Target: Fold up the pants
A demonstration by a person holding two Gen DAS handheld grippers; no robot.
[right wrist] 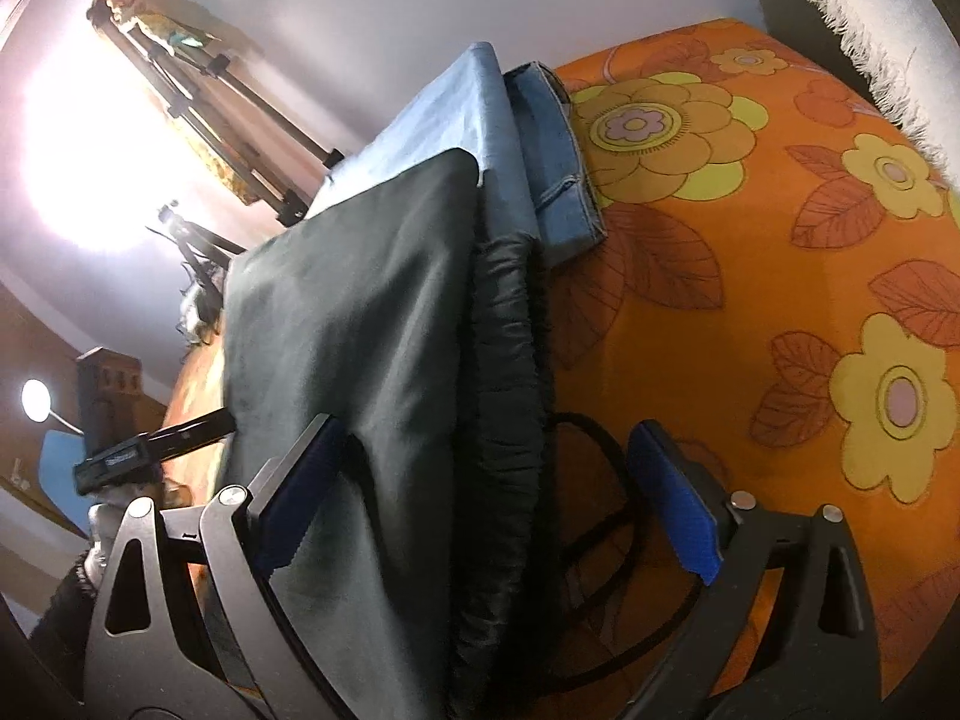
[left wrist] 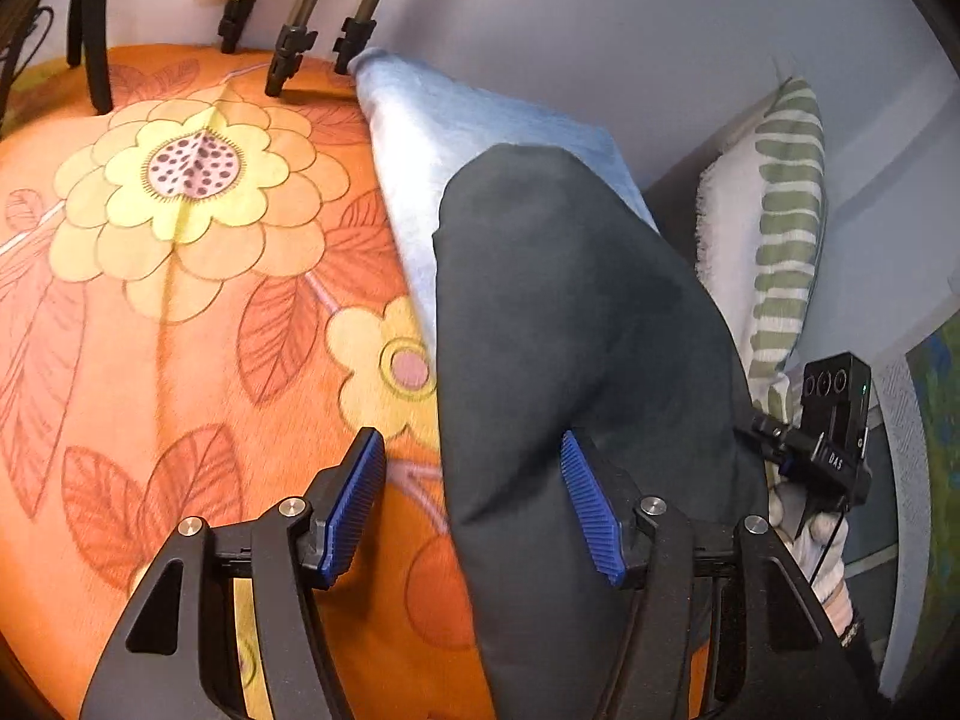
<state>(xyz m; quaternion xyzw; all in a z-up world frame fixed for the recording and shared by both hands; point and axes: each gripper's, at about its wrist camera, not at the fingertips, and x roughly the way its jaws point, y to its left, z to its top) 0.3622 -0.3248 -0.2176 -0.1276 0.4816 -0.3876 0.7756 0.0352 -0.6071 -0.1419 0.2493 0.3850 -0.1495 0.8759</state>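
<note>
Dark folded pants (left wrist: 570,312) lie on the orange floral bedspread (left wrist: 180,300), partly on top of folded light blue jeans (left wrist: 432,120). My left gripper (left wrist: 474,504) is open at their near left edge. One blue pad (left wrist: 354,504) hovers over the bedspread and the other sits above the dark cloth. In the right wrist view the dark pants (right wrist: 360,312) show a gathered waistband (right wrist: 504,420) and a black drawstring (right wrist: 600,480). My right gripper (right wrist: 489,498) stands open and straddles that waistband, without pinching it. The jeans (right wrist: 558,168) stick out behind.
Tripod legs (left wrist: 282,54) stand on the bed's far edge by the wall. A green-striped pillow (left wrist: 786,228) leans at the right, past the pants. The other gripper and a gloved hand (left wrist: 834,450) sit to the right. A bright lamp glare (right wrist: 78,150) washes out the left.
</note>
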